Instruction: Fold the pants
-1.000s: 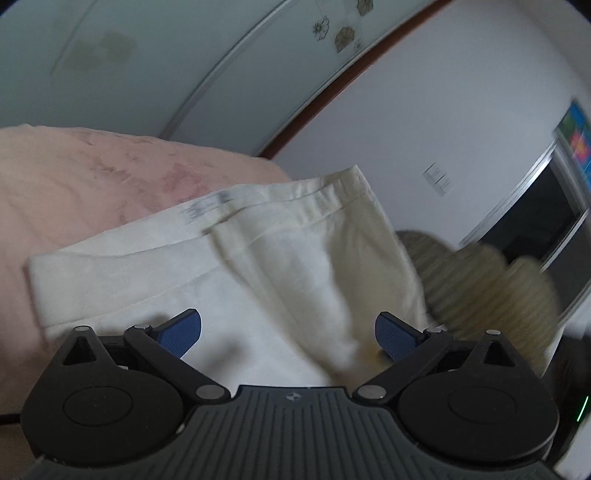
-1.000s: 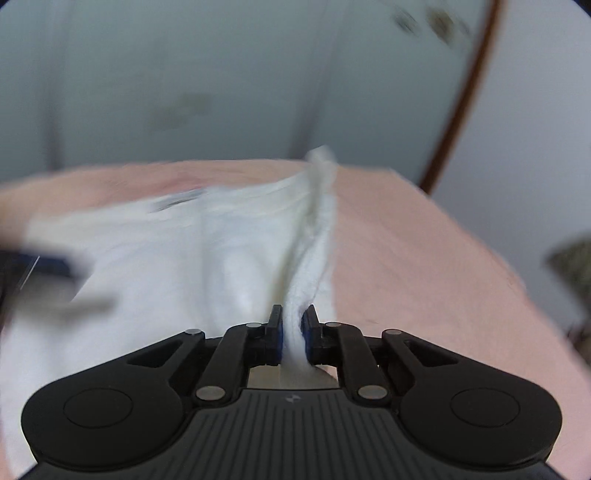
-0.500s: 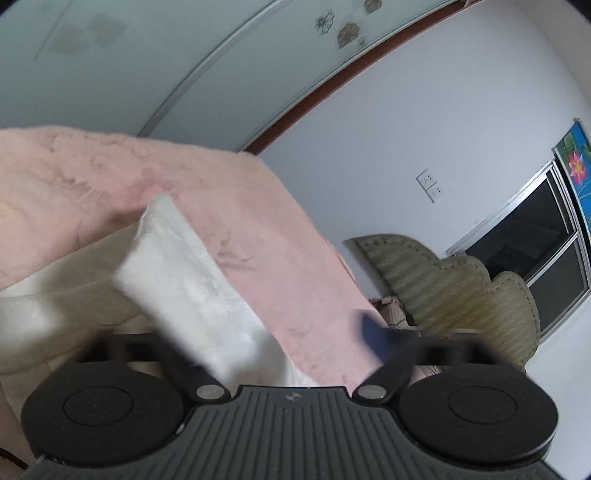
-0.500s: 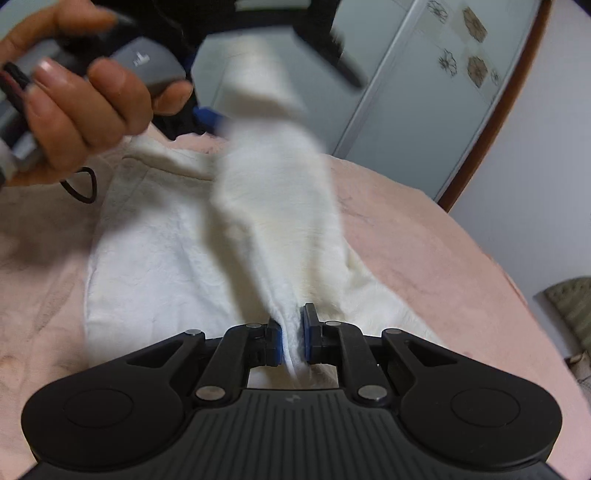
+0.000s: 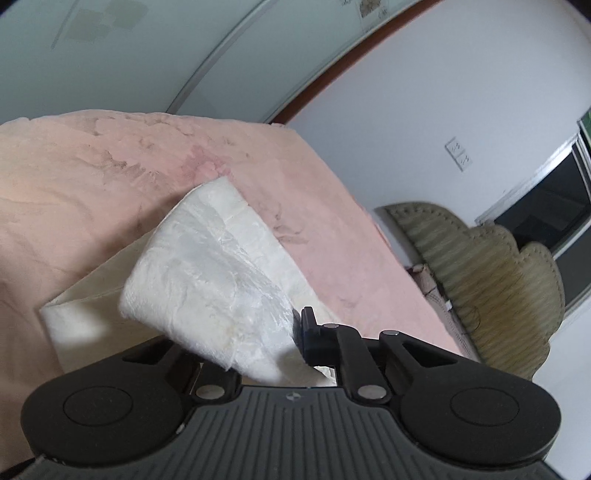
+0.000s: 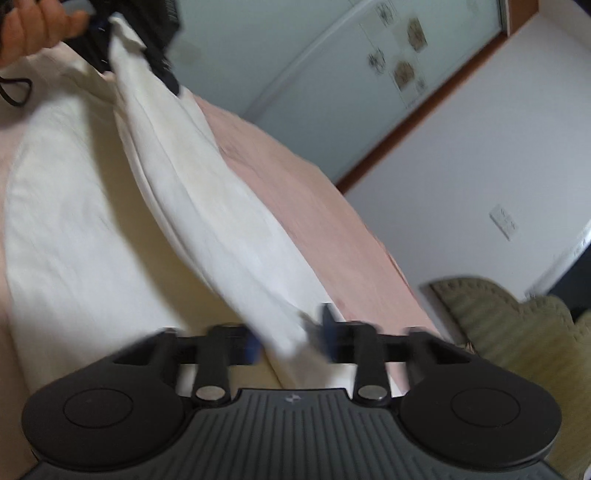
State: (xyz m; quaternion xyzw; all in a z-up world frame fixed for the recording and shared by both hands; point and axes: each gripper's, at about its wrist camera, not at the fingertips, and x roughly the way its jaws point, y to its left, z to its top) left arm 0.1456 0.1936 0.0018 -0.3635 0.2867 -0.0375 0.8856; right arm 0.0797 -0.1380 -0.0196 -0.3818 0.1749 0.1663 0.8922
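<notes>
Cream cloth is what both tools have between their fingers: the pants (image 5: 207,280) lie spread on the pink blanket (image 5: 92,177) of the bed, well in from its far right corner, and one long edge of them is raised off the rest in a taut band.

Your left gripper (image 5: 291,334) is pinching the high end of that band. In its own view one finger presses against the cloth and the other is hidden under it. The right wrist view shows that tool up at the top left, in your hand (image 6: 26,33), with the fabric hanging from it.

Your right gripper (image 6: 291,338) has the low end of the band running between its fingers. They stand a little apart and are blurred, so I cannot tell whether they are biting the cloth or only framing it. Check that before you carry on.

You appear to be partway through laying one half over the other, lengthwise. To do it well:

- Keep the band stretched between the two tools so that it travels as one straight line and does not sag in the middle.
- Carry both ends across together, towards the edge of the layer that lies flat on the blanket.
- Lower until the raised edge sits on that edge, matching waistband to waistband, before you open either tool.
- Move slowly, since thin cloth could slip out of a loose pinch.
</notes>
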